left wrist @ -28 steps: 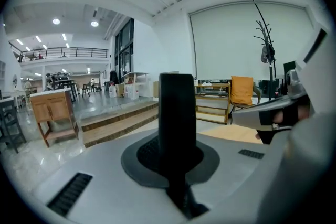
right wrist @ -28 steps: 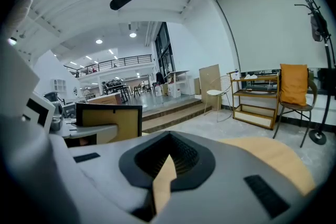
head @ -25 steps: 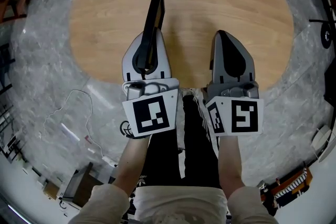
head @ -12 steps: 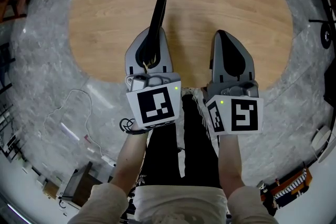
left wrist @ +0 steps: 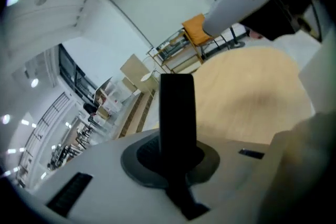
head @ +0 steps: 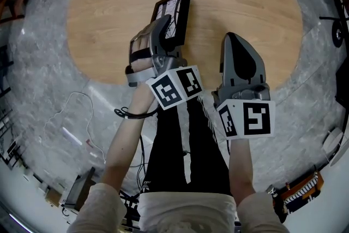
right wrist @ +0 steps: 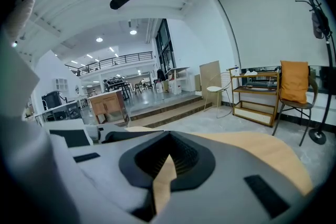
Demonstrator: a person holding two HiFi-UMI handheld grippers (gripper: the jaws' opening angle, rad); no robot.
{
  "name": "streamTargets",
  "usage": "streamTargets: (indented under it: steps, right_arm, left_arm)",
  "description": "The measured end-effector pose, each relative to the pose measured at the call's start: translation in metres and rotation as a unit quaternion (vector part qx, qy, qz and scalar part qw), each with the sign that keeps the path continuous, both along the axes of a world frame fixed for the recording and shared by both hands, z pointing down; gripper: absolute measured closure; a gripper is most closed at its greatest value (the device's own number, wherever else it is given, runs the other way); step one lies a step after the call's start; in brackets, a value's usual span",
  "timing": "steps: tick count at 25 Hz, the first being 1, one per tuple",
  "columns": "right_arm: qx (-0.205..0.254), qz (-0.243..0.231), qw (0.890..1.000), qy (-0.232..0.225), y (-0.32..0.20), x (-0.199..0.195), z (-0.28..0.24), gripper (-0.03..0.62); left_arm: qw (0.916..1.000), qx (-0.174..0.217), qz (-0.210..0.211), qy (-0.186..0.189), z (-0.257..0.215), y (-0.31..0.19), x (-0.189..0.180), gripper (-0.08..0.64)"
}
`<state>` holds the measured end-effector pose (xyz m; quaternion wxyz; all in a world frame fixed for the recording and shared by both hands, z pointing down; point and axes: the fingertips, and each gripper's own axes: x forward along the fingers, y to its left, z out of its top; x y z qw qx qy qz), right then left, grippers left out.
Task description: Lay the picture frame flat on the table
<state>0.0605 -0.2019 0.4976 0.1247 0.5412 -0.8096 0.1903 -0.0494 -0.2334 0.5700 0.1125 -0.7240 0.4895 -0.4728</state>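
**Picture frame gripped and tilted over the table**

The black picture frame (head: 175,8) is clamped by its near edge in the left gripper (head: 165,35); it is held tilted above the oval wooden table (head: 256,3), picture side turned upward, not yet flat; whether its far edge touches the wood cannot be told; the right gripper (head: 233,41) is held just to its right, jaws drawn together on nothing.
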Motion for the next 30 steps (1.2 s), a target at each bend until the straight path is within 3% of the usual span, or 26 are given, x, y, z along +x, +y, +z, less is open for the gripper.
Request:
streamTargets:
  steps: [4, 9, 14, 20, 30]
  right_arm:
    - [-0.006, 0.003, 1.0, 0.007, 0.002, 0.008, 0.005, 0.586]
    - [-0.013, 0.007, 1.0, 0.01, 0.004, 0.017, 0.016, 0.586]
    - [-0.023, 0.008, 1.0, 0.006, 0.008, 0.023, 0.026, 0.586]
    - [-0.028, 0.004, 1.0, 0.01, 0.006, 0.024, 0.031, 0.586]
    - [-0.042, -0.008, 0.999, 0.012, 0.017, 0.02, 0.037, 0.586]
  left_arm:
    - [0.9954, -0.014, 0.048, -0.082, 0.025, -0.009, 0.013, 0.54]
    - [0.9868, -0.026, 0.088, -0.134, 0.053, -0.019, 0.025, 0.54]
    - [0.9727, -0.058, 0.132, -0.182, 0.09, -0.012, 0.039, 0.54]
    - [0.9631, -0.064, 0.137, -0.222, 0.106, -0.012, 0.037, 0.54]
    - [0.9516, -0.064, 0.172, -0.247, 0.11, -0.007, 0.041, 0.538]
